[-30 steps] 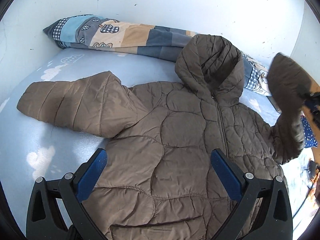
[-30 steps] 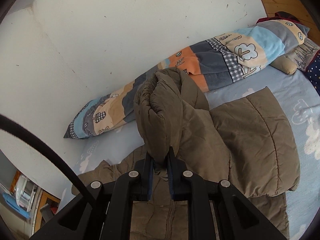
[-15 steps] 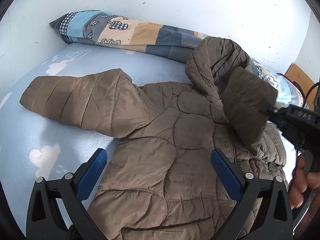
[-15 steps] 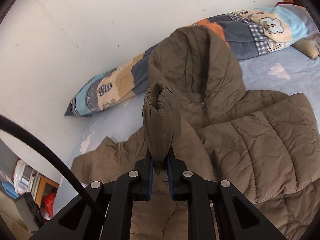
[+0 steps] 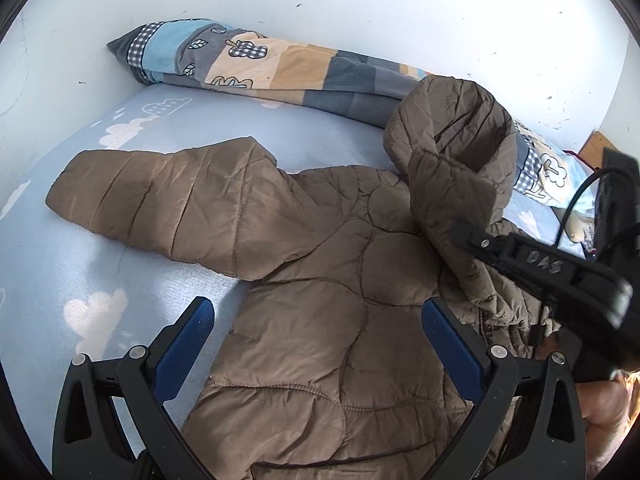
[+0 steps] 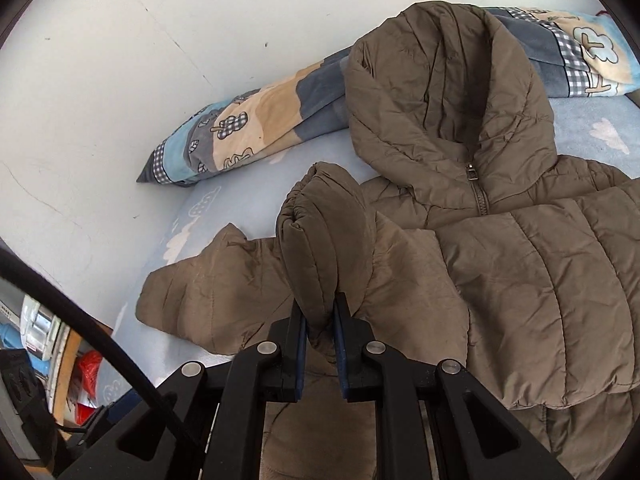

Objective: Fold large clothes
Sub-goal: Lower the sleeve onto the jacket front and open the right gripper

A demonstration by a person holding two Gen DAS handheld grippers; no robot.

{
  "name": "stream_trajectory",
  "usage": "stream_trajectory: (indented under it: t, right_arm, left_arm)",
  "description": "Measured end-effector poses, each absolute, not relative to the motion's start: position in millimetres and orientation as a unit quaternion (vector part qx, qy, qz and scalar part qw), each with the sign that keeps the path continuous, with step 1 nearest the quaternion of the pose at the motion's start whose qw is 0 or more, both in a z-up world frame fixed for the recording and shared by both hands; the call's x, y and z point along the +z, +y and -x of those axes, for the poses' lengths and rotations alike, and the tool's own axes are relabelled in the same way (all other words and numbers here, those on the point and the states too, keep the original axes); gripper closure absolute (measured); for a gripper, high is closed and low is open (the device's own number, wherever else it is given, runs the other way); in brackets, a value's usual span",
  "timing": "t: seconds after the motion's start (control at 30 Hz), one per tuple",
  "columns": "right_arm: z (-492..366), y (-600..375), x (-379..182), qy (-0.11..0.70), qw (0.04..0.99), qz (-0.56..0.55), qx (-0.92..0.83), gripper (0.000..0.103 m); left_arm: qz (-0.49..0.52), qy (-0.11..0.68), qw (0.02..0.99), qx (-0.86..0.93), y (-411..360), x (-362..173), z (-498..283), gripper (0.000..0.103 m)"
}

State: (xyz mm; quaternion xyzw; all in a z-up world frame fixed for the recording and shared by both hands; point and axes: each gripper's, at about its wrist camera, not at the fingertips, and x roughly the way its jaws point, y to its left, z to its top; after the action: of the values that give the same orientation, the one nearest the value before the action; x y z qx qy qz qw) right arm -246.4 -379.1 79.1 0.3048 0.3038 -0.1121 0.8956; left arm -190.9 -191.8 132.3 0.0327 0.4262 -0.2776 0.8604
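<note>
From the left wrist camera, the left gripper (image 5: 318,332) is standing spread wide, its blue pads (image 5: 182,354) clear of any cloth, hanging tilted down over the lower front of the brown quilted jacket (image 5: 320,280). The jacket is lying face up on the pale blue bed sheet (image 5: 60,264), its hood (image 5: 452,136) resting against the patchwork blanket roll (image 5: 256,64) along the white wall. One sleeve (image 5: 160,204) is lying flat, stretched out toward the left of the picture. At the right, the right gripper (image 5: 460,232) is reaching in over the jacket's chest, pinching the other sleeve's cuff (image 5: 444,188), which is standing up from its tip. Part of a hand (image 5: 600,404) is showing beneath that gripper's body.

From the right wrist camera, the right gripper (image 6: 320,320) is pressing its pads nearly together on the bunched cuff (image 6: 316,248), angled downward. The held sleeve is draping across the jacket's front, below the zipper pull (image 6: 472,173).
</note>
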Motion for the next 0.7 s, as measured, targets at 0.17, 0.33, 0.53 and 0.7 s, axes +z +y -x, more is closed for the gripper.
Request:
stream_trajectory:
  t: [0.17, 0.33, 0.53, 0.7]
  right_arm:
    - [235, -379, 55, 0.342, 0.885, -0.273, -0.157, 0.090]
    - [224, -376, 32, 0.392, 0.875, -0.216, -0.184, 0.090]
    - [225, -379, 31, 0.419, 0.871, -0.213, -0.146, 0.065]
    - [253, -381, 62, 0.396, 0.882, -0.222, -0.122, 0.056]
  left_arm:
    - [-0.033, 0.436, 0.854, -0.283, -196, 129, 189, 0.000]
    - [-0.039, 0.433, 0.853, -0.289, -200, 129, 192, 0.000]
    - [-0.036, 0.435, 0.851, -0.293, -202, 129, 191, 0.000]
    - [-0.036, 0.431, 0.851, -0.298, -203, 131, 194, 0.000]
